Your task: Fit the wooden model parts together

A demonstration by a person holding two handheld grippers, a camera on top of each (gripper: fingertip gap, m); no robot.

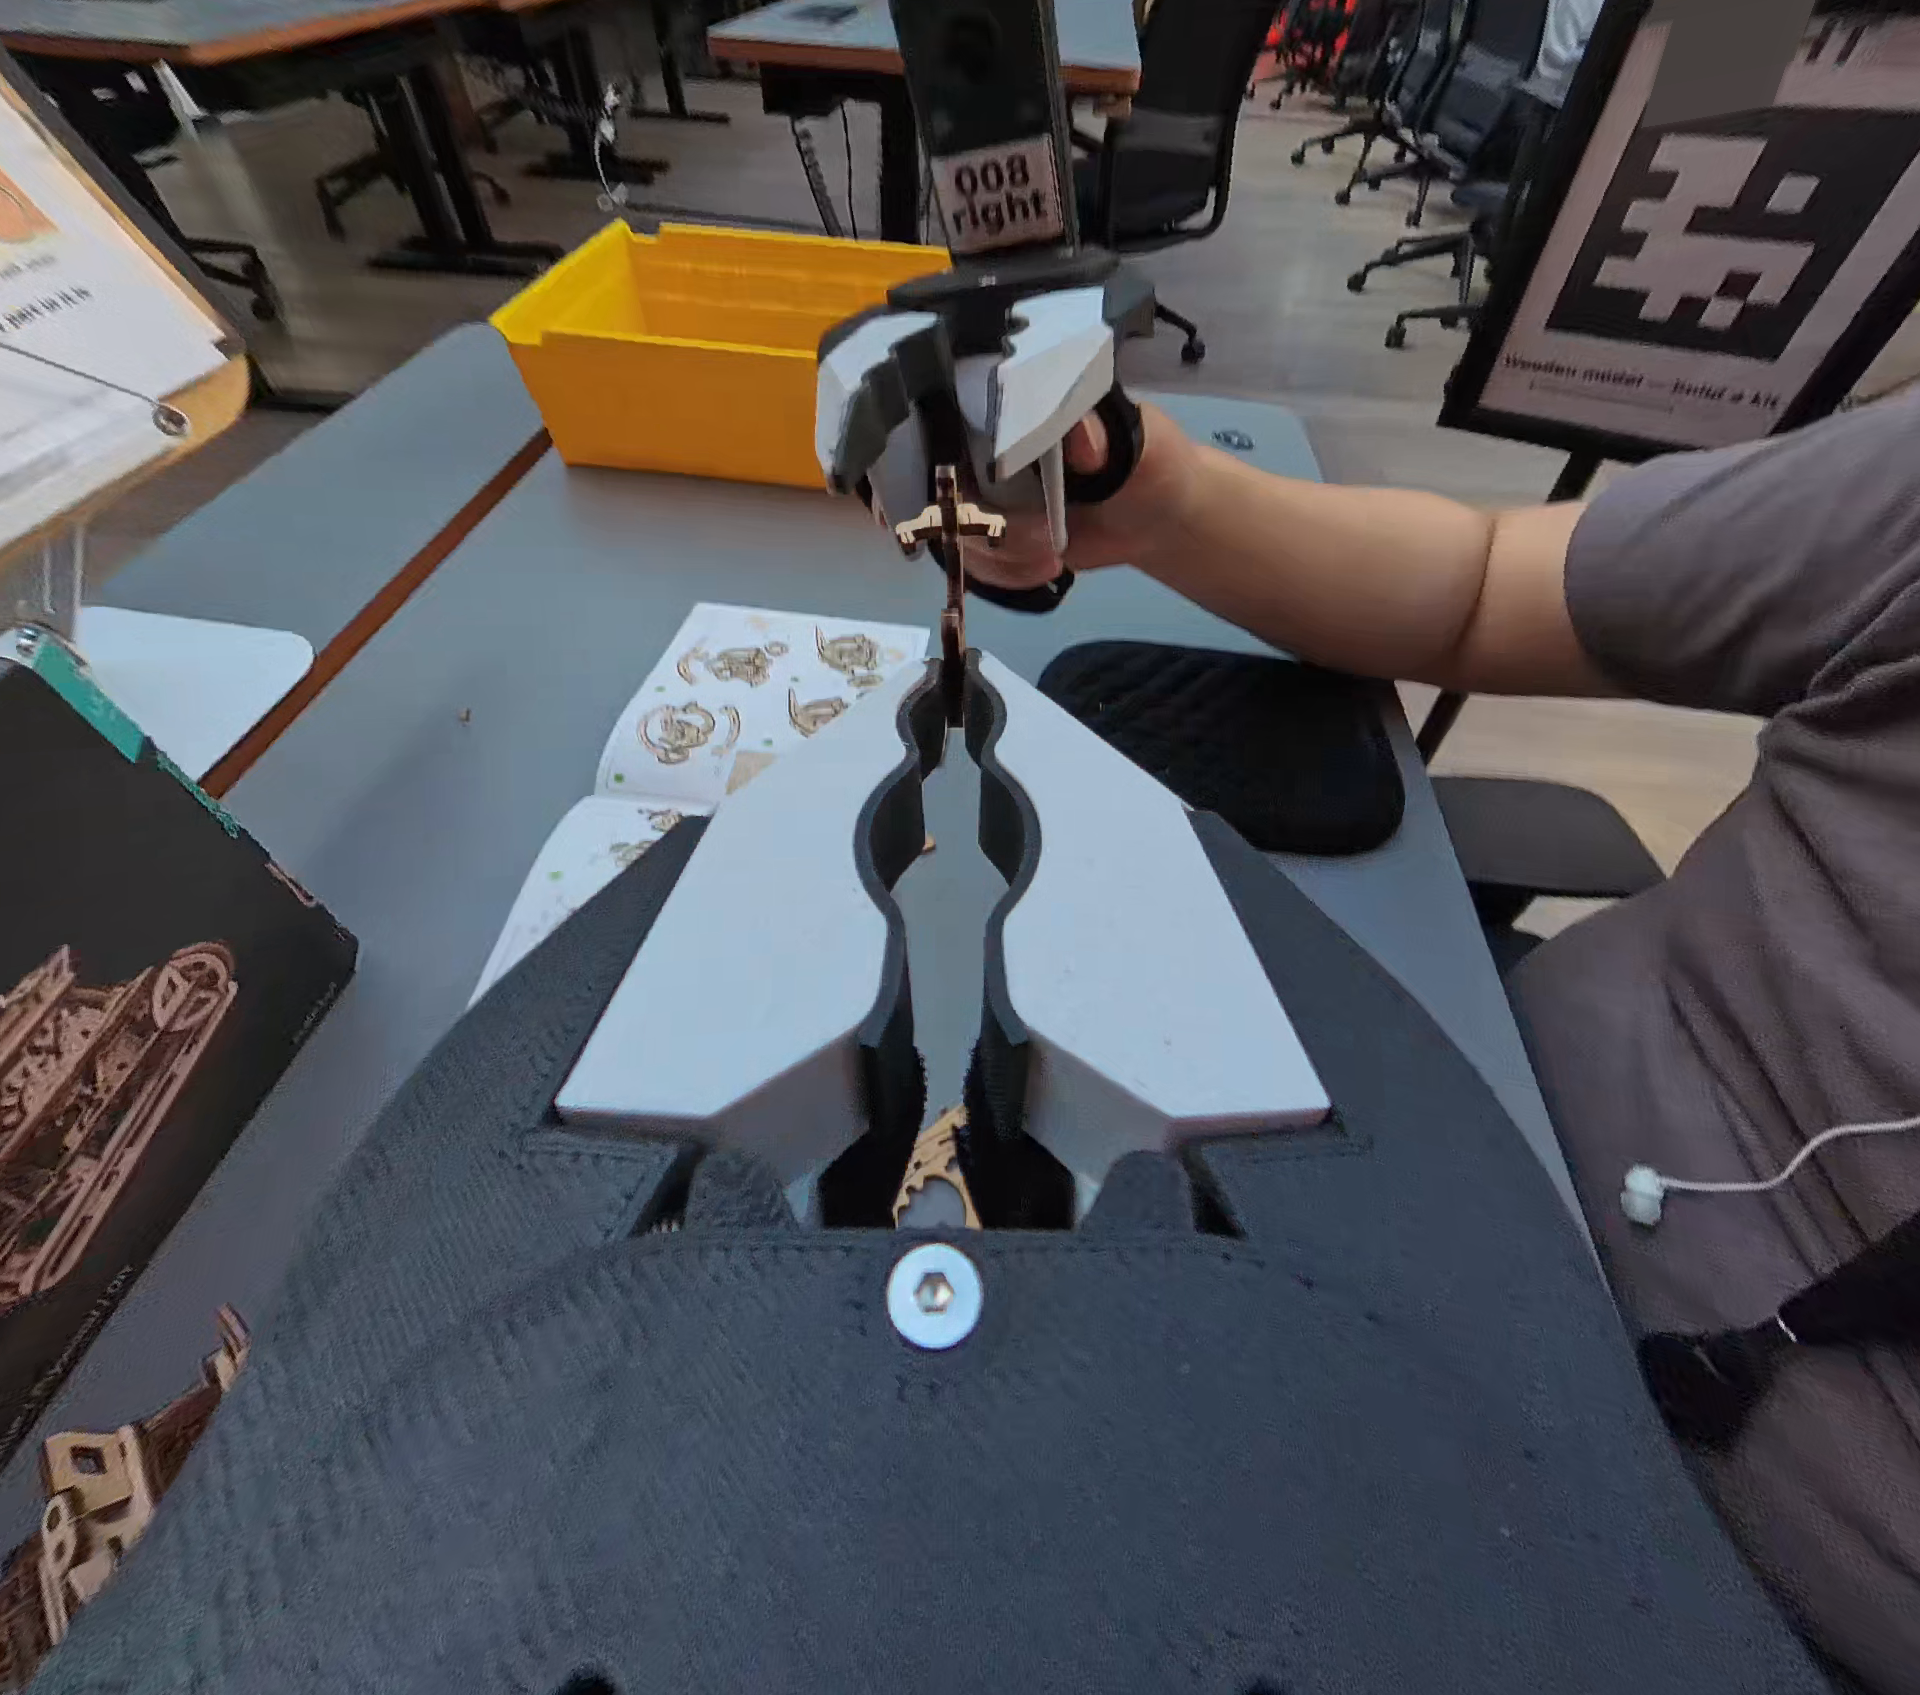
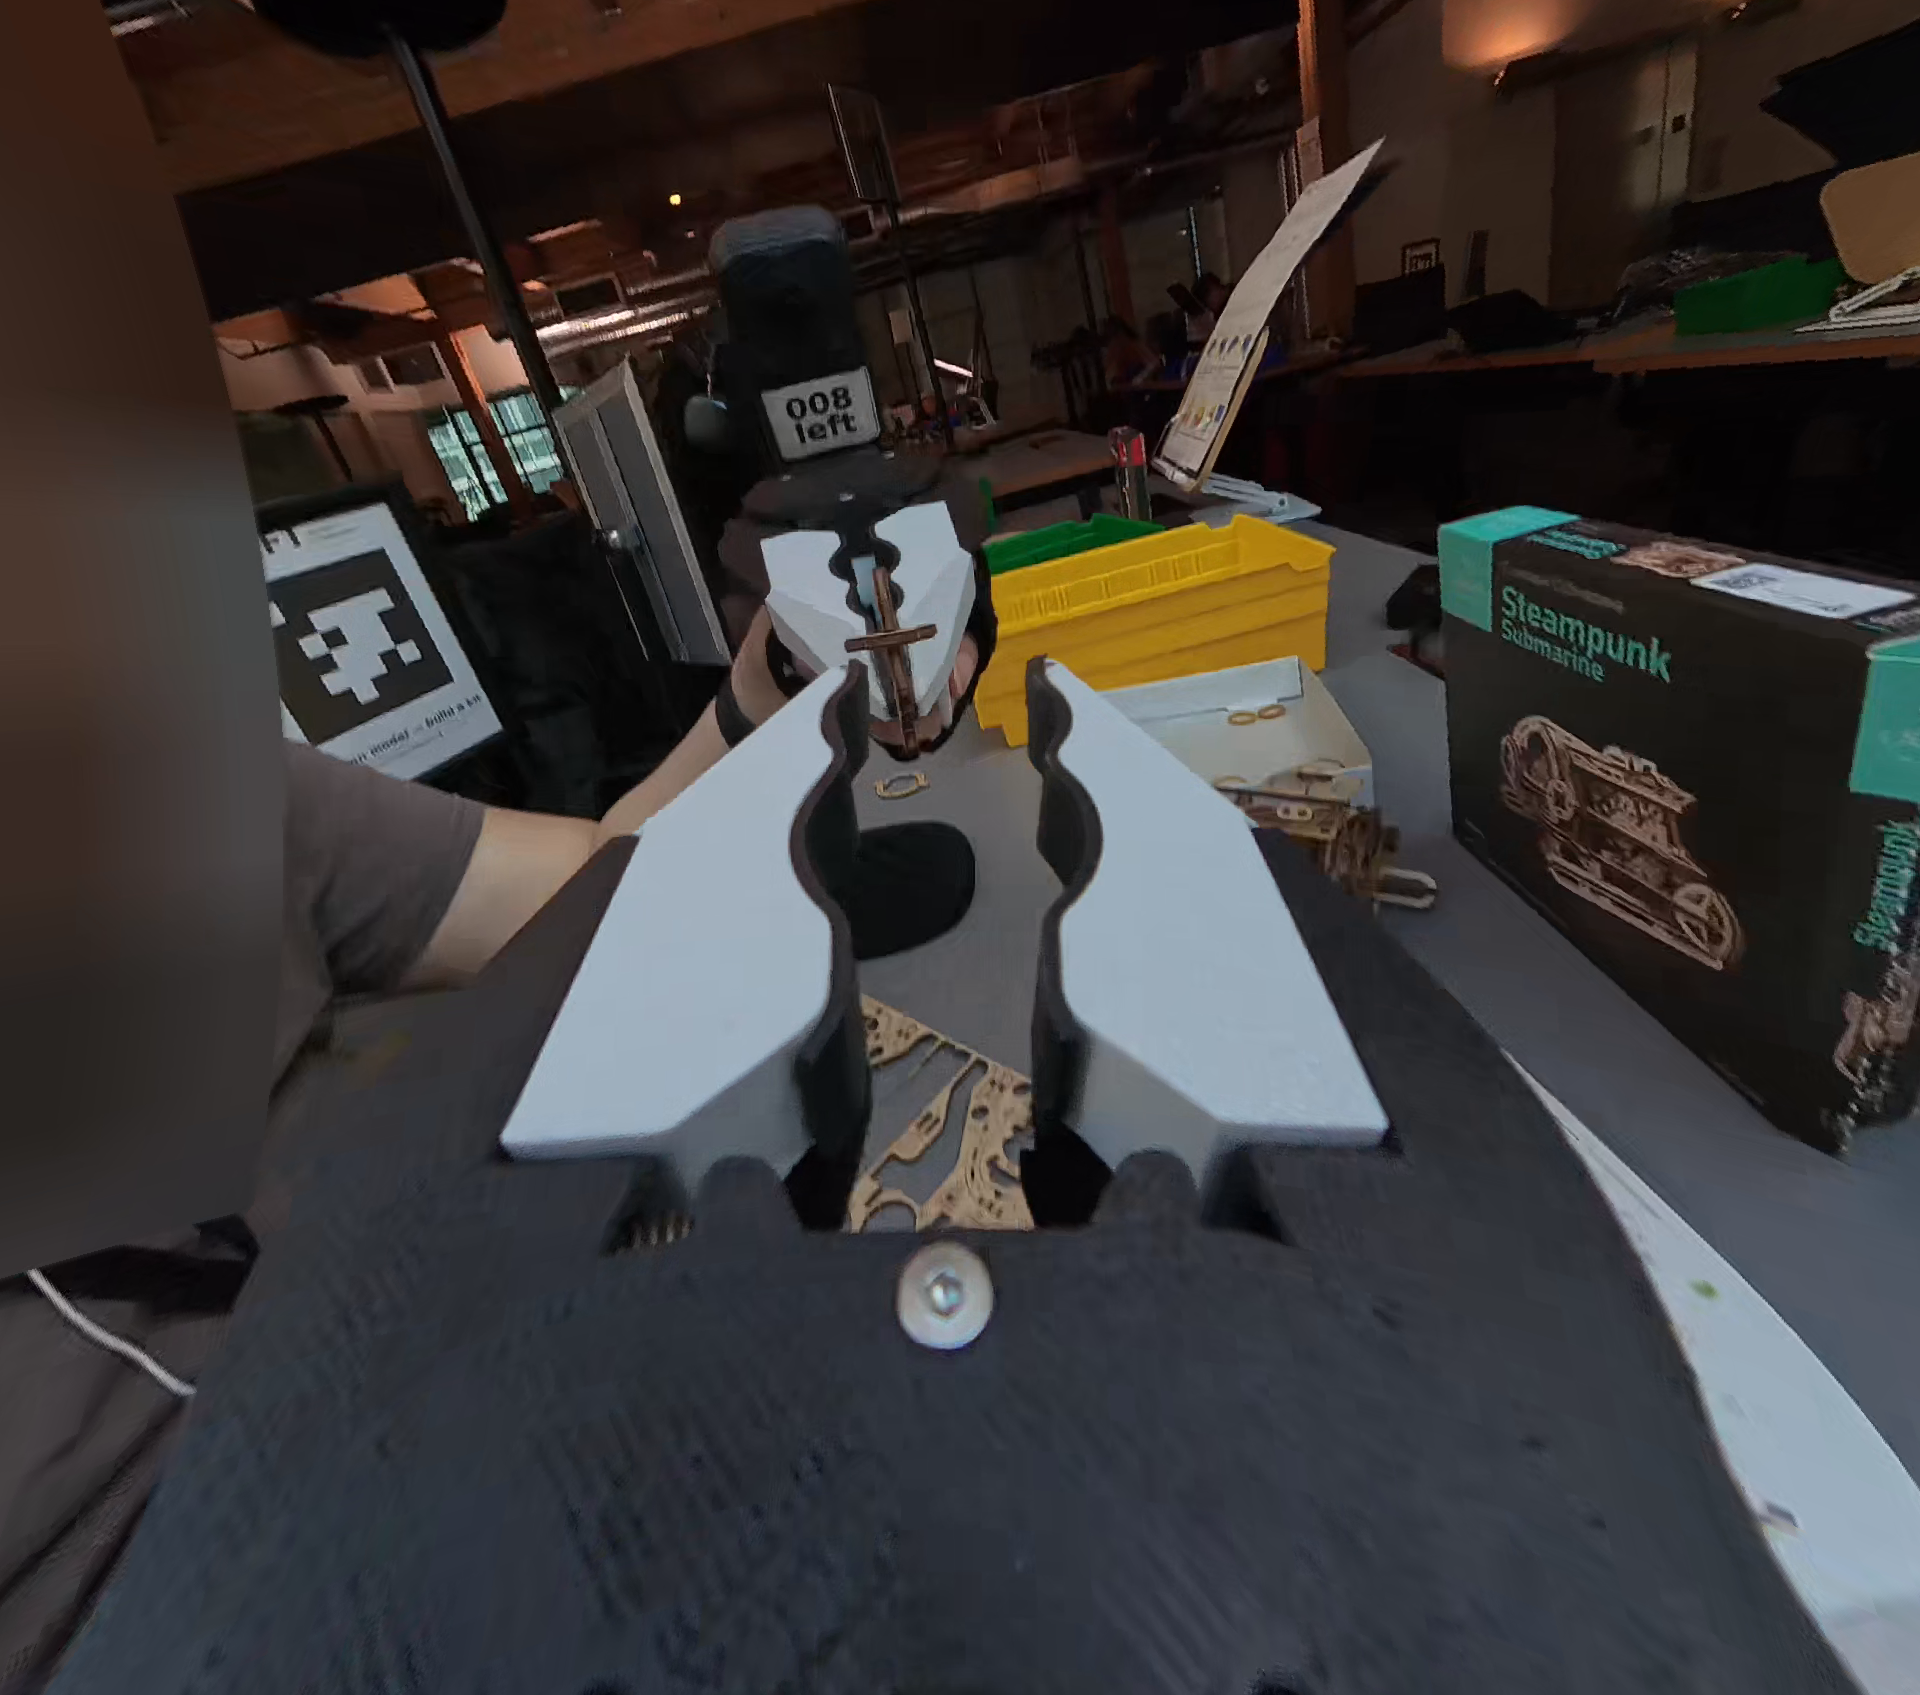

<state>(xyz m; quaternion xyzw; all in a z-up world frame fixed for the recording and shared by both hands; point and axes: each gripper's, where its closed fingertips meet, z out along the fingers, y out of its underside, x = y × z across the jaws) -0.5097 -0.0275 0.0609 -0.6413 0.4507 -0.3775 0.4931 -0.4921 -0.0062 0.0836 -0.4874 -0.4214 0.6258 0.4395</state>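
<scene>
The grey table (image 1: 436,565) is carrying a yellow plastic bin (image 1: 665,357), a dark glossy kit box (image 2: 1662,772) and a printed instruction booklet (image 1: 748,689). Above it the left gripper (image 1: 951,689), white with dark wavy pads, is clenching the foot of a thin flat wooden strip (image 1: 950,606) that is standing upright. A small crosspiece (image 1: 951,525) is sitting across the strip near its top. The right gripper (image 2: 940,689) is facing it with jaws parted, empty. I judge the crosspiece is just fitted; next, seating it will need a gentle, straight press
</scene>
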